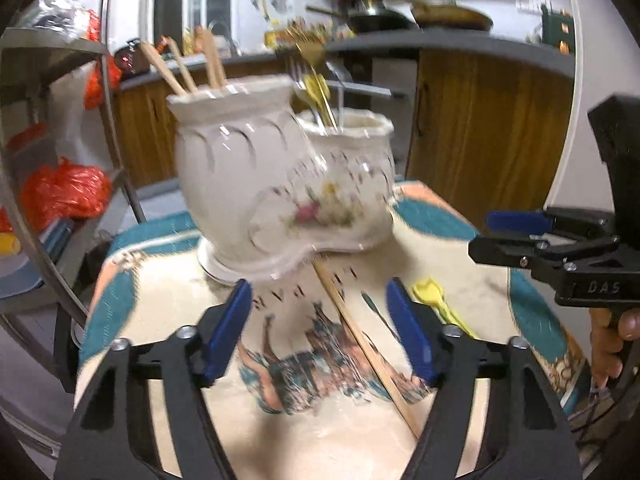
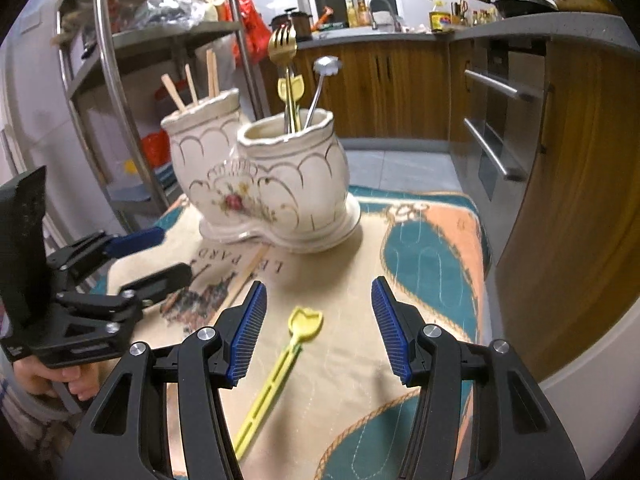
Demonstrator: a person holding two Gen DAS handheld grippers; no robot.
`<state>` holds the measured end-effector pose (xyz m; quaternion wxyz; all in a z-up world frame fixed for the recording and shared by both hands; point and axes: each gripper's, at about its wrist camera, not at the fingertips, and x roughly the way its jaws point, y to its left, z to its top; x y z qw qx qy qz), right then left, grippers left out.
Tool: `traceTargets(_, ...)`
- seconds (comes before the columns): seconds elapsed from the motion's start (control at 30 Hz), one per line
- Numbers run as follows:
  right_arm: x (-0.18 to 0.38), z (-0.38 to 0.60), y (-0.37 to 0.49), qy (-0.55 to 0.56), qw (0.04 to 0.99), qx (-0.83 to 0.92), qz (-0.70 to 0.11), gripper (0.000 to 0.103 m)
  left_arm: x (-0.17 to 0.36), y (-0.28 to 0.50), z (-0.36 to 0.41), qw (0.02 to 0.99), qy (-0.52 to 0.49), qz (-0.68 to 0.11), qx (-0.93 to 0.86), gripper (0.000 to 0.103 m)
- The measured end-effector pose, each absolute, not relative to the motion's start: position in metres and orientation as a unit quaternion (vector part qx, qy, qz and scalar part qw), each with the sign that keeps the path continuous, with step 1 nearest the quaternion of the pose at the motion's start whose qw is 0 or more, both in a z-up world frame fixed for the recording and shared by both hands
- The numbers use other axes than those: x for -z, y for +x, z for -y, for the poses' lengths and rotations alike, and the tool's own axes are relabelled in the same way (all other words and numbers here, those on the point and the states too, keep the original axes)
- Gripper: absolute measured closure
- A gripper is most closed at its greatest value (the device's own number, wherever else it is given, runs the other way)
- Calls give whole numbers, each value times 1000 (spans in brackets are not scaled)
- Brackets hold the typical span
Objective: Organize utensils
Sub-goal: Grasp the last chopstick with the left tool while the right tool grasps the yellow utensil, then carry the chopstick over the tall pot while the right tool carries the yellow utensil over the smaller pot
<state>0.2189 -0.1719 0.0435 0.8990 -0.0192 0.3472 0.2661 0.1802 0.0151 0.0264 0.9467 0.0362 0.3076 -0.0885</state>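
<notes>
Lettering "LE PARD" legible on desk cloth (image 2: 332, 364); "DAS" on right tool (image 2: 318, 326) body. Twin cream ceramic holder (image 2: 276, 184) upright at rear, containing wooden sticks and cutlery. Yellow tulip-ended utensil (image 2: 280, 364) flat beneath right tool, unheld, pads apart. Chopstick (image 1: 368, 348) flat under left tool (image 1: 320, 330), likewise parted, empty.

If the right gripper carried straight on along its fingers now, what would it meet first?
Most likely the yellow plastic fork lying on the cloth, between the open right gripper fingers; depth is uncertain.
</notes>
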Motion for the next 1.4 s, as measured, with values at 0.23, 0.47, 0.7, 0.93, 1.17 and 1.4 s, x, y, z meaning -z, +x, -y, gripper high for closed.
traceTargets(0.23, -24, 161, 215, -51, 875, -282, -391, 47, -4, 193, -1, 926, 51, -362, 91, 56)
traceTargets(0.47, -4, 139, 204, -108, 846, -303, -425, 47, 8, 203, 9, 906, 69, -407, 98, 74)
traceTargets(0.7, -2, 136, 195, -133, 842, -308, -422, 84, 14, 195, 20, 901, 96, -411, 104, 90)
traceTargets(0.93, -5, 155, 207, -129, 835, -310, -437, 93, 11, 177, 2, 896, 72, -423, 116, 94)
traceTargets(1.17, -8, 148, 217, -158, 814, -303, -470, 93, 7, 165, -12, 880, 74, -453, 123, 95)
traceTargets(1.4, -12, 131, 223, -214, 774, -291, -520, 92, 1, 189, -7, 835, 88, -524, 144, 94)
